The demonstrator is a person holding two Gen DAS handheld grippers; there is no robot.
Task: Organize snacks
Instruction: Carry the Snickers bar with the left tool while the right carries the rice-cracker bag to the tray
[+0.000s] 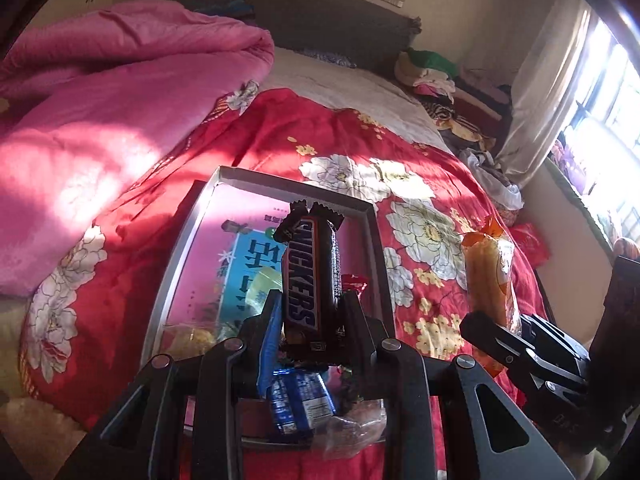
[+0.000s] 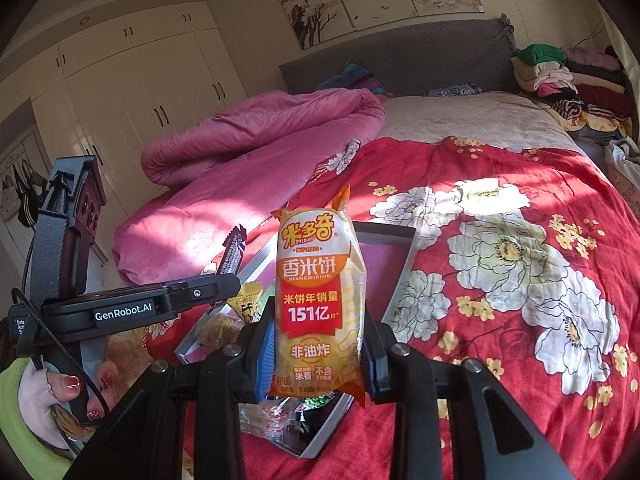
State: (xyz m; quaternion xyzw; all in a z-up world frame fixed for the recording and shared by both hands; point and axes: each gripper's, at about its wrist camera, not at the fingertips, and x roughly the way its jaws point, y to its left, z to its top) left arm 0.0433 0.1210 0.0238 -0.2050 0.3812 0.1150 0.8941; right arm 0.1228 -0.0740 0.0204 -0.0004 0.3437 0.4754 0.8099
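My left gripper (image 1: 310, 312) is shut on a dark Snickers bar (image 1: 310, 268), held upright above a shallow silver box (image 1: 176, 256) with a pink floor that lies on the red floral bedspread. Several snacks lie in the box: a blue packet (image 1: 300, 404), a yellow packet (image 1: 262, 284), a red-wrapped sweet (image 1: 354, 282). My right gripper (image 2: 320, 344) is shut on an orange-and-white rice cracker pack (image 2: 318, 304), upright above the same box (image 2: 400, 272). That pack also shows in the left wrist view (image 1: 490, 276), to the right of the box. The Snickers bar (image 2: 232, 256) shows at left in the right wrist view.
A bunched pink duvet (image 1: 120, 128) lies left of the box. The grey headboard (image 2: 400, 56) is at the back, with a pile of folded clothes (image 2: 560, 76) at the far right. A window and curtain (image 1: 560, 92) are on the right. The person's hand (image 2: 68, 384) holds the left gripper.
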